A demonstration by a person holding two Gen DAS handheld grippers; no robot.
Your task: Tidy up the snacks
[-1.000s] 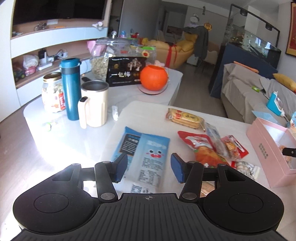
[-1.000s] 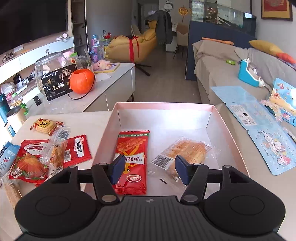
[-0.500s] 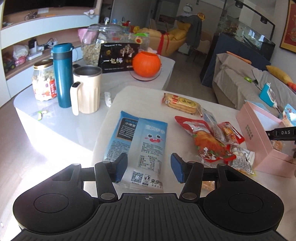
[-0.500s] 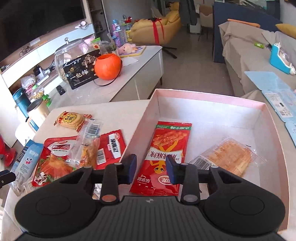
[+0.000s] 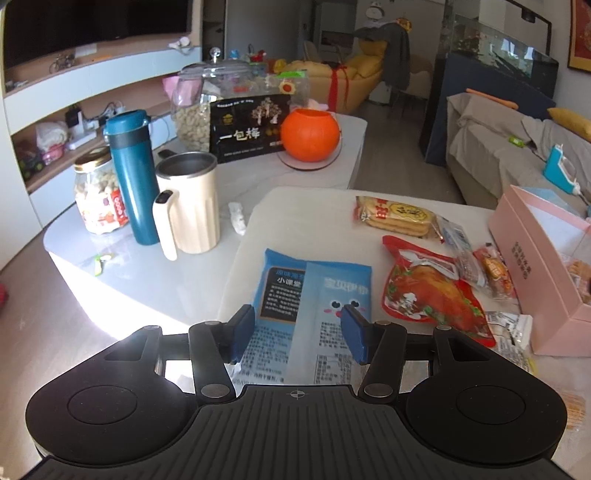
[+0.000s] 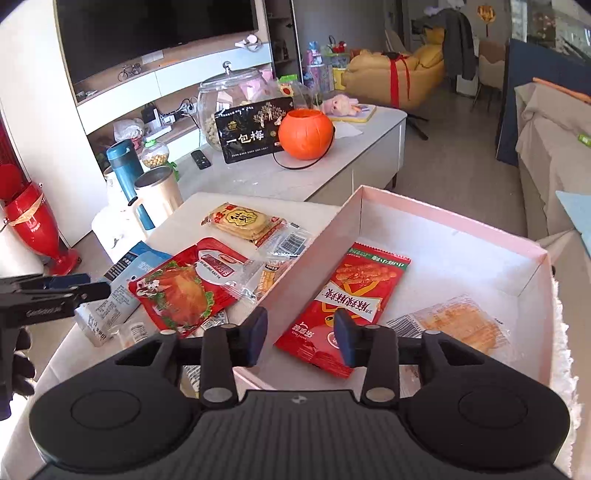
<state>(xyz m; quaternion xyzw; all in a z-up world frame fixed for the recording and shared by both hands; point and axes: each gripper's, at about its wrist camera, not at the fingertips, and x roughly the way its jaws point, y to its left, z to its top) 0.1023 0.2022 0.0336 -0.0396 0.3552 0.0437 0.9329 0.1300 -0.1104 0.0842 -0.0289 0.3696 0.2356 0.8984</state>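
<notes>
I count two packets already in the pink box (image 6: 436,218): the red spicy-strip packet (image 6: 351,295) and a clear-wrapped pastry (image 6: 458,325). Rice crackers (image 5: 395,216), the chicken pouch (image 5: 428,291) and blue packets (image 5: 314,295) remain on the table. My left gripper (image 5: 297,326) hovers open over the blue packets; my right gripper (image 6: 299,339), jaws just reopened, holds nothing

Living room, sunlit. Dark television (image 6: 155,33) high left of the jaws, above white curved shelving (image 5: 92,92). Yellow armchair (image 6: 399,77) far ahead. Grey-draped sofa (image 5: 498,147) ahead right. Pale floor (image 5: 66,325), bright sun patch lower left.
</notes>
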